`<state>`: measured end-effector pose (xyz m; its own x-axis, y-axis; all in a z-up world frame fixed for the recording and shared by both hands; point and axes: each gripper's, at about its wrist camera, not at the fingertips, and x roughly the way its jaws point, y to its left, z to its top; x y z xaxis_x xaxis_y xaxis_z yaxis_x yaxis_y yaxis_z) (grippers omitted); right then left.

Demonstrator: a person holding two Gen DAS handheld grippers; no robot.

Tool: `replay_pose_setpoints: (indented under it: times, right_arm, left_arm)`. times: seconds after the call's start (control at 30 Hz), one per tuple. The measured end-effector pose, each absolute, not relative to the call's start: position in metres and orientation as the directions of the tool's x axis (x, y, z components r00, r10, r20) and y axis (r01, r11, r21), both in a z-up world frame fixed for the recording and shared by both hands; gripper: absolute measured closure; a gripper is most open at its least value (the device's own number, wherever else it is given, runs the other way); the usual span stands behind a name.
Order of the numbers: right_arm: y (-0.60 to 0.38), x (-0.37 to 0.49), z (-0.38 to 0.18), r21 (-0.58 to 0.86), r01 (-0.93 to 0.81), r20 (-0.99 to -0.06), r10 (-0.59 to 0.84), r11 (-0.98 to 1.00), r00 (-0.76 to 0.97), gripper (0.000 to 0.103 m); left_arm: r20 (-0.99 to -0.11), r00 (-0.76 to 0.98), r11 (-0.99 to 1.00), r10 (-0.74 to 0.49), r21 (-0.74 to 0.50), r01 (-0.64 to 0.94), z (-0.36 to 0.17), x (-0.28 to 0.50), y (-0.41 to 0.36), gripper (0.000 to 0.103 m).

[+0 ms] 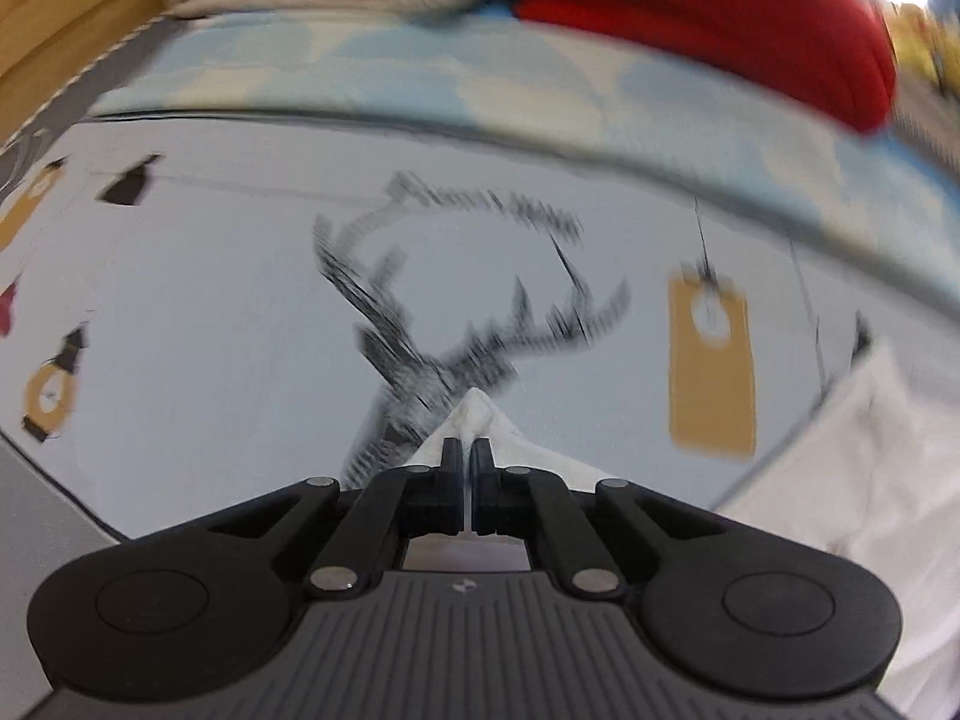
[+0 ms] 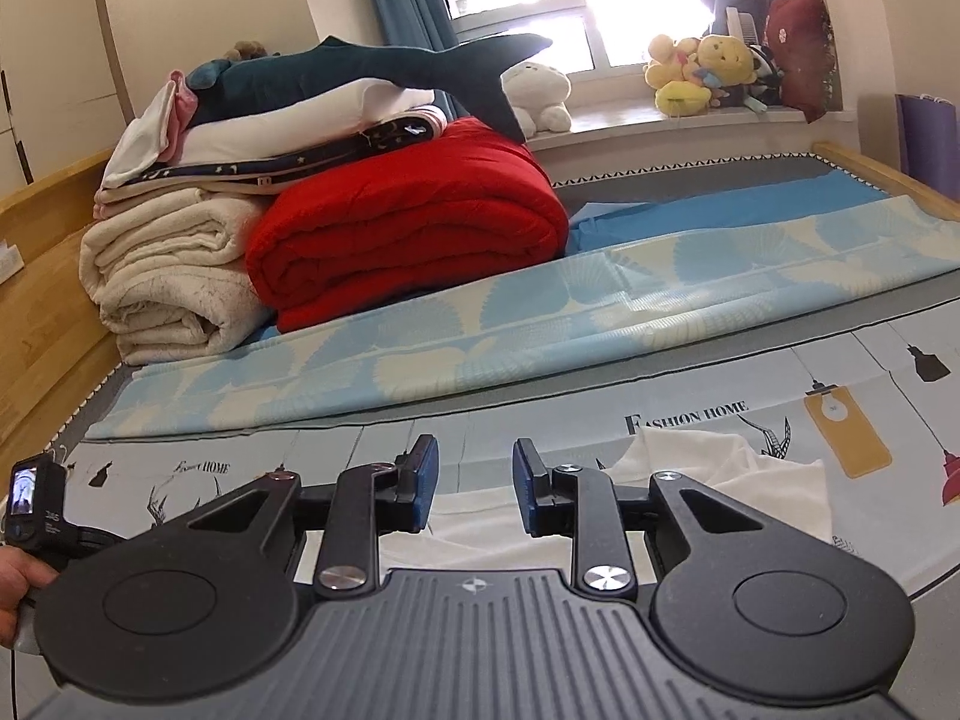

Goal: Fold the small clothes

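Note:
A small white garment (image 2: 720, 468) lies rumpled on the printed pale grey sheet (image 2: 750, 372) of a bed. In the left wrist view my left gripper (image 1: 467, 456) points down at the sheet and is shut on a pinched corner of the white garment (image 1: 475, 408), which peaks just past the fingertips. More of the garment (image 1: 870, 468) lies to the right. In the right wrist view my right gripper (image 2: 474, 480) hovers low over the garment, open, with its blue pads (image 2: 425, 480) apart and touching nothing.
A folded red quilt (image 2: 408, 228) and a rolled cream blanket (image 2: 168, 276), topped by bedding and a plush shark (image 2: 360, 66), stand at the back left. A blue patterned mat (image 2: 540, 324) crosses the bed. A hand (image 2: 12, 576) holds the left gripper's handle at the lower left.

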<state>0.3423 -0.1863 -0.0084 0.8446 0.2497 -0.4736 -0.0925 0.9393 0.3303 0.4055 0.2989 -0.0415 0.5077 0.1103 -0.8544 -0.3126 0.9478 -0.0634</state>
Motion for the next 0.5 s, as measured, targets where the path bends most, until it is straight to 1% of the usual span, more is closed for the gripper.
replay_pose_setpoints:
  times: [0.07,0.13,0.23,0.3,0.43,0.5]
  right_arm:
    - [-0.185,0.341,-0.009,0.324,-0.096,-0.472,0.248,0.941,0.846,0.074]
    - [-0.186,0.341,-0.009,0.321,-0.097,-0.473,0.248,0.942,0.845,0.074]
    - [-0.187,0.34,-0.008,0.316,-0.092,-0.471,0.241,0.944,0.848,0.074]
    - [-0.189,0.339,-0.008,0.316,-0.09,-0.469,0.238,0.944,0.851,0.074]
    - [-0.188,0.337,-0.006,0.312,-0.092,-0.468,0.238,0.945,0.851,0.074]
    - [-0.188,0.336,-0.006,0.304,-0.095,-0.468,0.236,0.948,0.852,0.074]
  left_arm:
    - [-0.822,0.558,0.915,0.115,-0.132,-0.382,-0.024,0.398,0.321,0.101]
    - [-0.774,0.616,0.862,0.148,-0.203,-0.463,-0.006,0.383,0.345,0.101]
    - [-0.7,0.668,0.74,0.254,-0.304,-0.6,0.016,0.354,0.386,0.101]
    - [-0.66,0.683,0.646,0.312,-0.38,-0.662,0.023,0.332,0.413,0.101]
    - [-0.614,0.676,0.55,0.406,-0.426,-0.718,0.034,0.301,0.443,0.101]
    - [-0.593,0.685,0.536,0.424,-0.446,-0.717,0.039,0.293,0.448,0.101]
